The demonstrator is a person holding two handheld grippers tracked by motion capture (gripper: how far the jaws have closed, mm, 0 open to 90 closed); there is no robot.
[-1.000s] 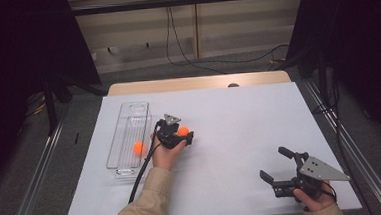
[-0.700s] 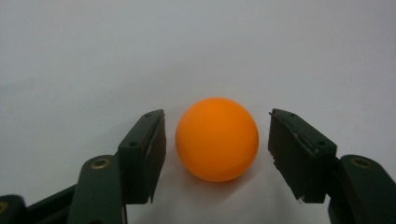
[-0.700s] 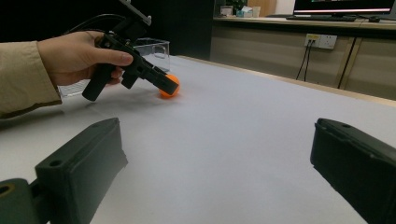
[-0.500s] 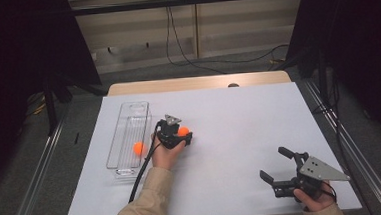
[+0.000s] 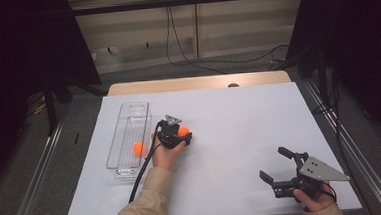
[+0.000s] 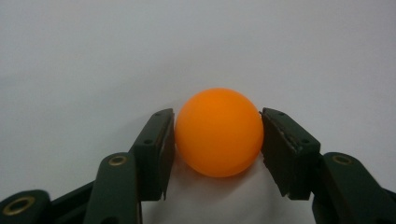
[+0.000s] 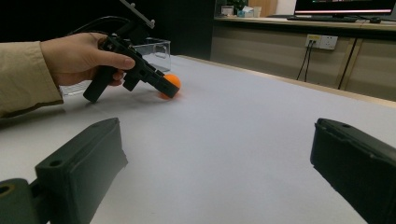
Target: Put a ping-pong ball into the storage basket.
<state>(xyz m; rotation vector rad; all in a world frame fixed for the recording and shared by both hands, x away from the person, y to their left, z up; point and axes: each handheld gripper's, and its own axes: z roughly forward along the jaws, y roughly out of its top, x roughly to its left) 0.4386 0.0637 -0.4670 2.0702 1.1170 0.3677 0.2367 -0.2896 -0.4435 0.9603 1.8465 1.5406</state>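
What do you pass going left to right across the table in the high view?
Clear plastic tray → orange ball inside it → left gripper closed on a second orange ball → right gripper, jaws open.

Beige sleeve (image 5: 144,210), black claws

I can make out no writing, label, brand, number or sign anywhere from where I sit; the screen at the top of the right gripper view shows coloured strips too small for me to read
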